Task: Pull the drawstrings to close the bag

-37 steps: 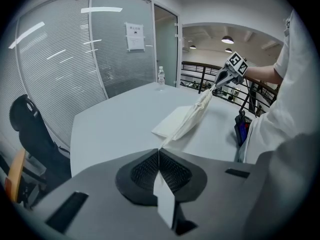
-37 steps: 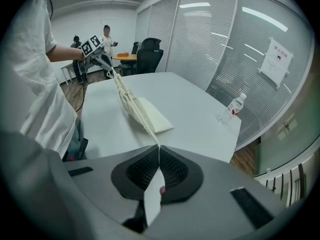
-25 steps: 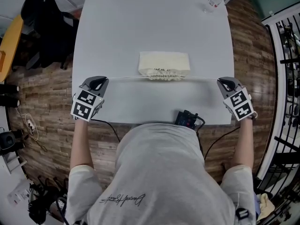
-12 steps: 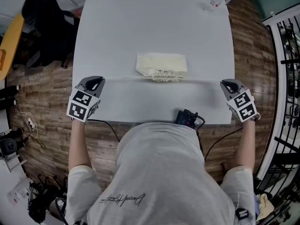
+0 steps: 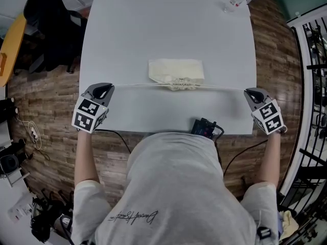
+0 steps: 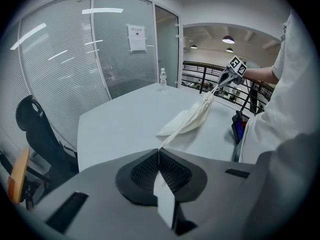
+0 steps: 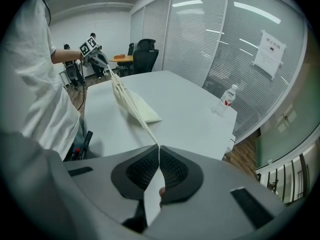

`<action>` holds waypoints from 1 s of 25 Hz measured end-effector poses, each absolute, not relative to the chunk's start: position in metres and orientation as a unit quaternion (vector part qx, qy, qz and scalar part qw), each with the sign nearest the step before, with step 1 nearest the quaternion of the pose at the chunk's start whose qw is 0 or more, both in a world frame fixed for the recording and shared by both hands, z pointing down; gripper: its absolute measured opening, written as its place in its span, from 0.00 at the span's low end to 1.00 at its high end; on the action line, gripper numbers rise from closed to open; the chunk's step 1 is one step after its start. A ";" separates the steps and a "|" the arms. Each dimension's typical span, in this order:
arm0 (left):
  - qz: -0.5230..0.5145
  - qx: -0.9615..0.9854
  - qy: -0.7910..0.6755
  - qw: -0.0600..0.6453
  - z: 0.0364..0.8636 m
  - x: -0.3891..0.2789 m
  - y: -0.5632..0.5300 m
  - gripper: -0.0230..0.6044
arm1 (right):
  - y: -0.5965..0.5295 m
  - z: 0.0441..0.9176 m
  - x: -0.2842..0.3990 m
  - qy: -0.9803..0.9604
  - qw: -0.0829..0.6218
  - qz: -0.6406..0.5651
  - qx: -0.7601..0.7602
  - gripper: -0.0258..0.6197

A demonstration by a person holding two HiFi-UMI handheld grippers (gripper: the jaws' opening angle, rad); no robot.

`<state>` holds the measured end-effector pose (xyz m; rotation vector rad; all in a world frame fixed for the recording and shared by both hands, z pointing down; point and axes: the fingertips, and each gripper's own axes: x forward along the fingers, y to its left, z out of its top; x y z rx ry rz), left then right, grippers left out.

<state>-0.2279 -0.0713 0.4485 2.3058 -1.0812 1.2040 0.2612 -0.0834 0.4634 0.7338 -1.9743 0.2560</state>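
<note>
Drawstrings (image 5: 134,84) stretch in one taut line parallel to the tabletop's (image 5: 153,29) near edge, running out both ways from the puckered mouth of a cream drawstring bag (image 5: 176,69). The bag lies flat about midway between the left and right edges, nearer the near edge than the far one. Its long axis runs left to right, and its gathered mouth points at the near edge.

The left gripper (image 5: 104,88) hangs over the near-left corner, its jaws clenched on the left cord's end. The right gripper (image 5: 249,91) hangs over the near-right corner, its jaws likewise pinched tight on the right cord.

A clear water bottle (image 7: 225,101) with a red label stands by the far-right corner. A paper notice (image 7: 270,48) hangs on the glass wall (image 7: 210,39) beyond. The print on the label, the notice and the bag is too small to read.
</note>
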 end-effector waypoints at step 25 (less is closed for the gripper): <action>0.374 0.823 -0.381 0.193 0.459 -0.204 -0.072 0.05 | -0.080 0.472 0.259 -0.795 0.495 0.095 0.338 0.08</action>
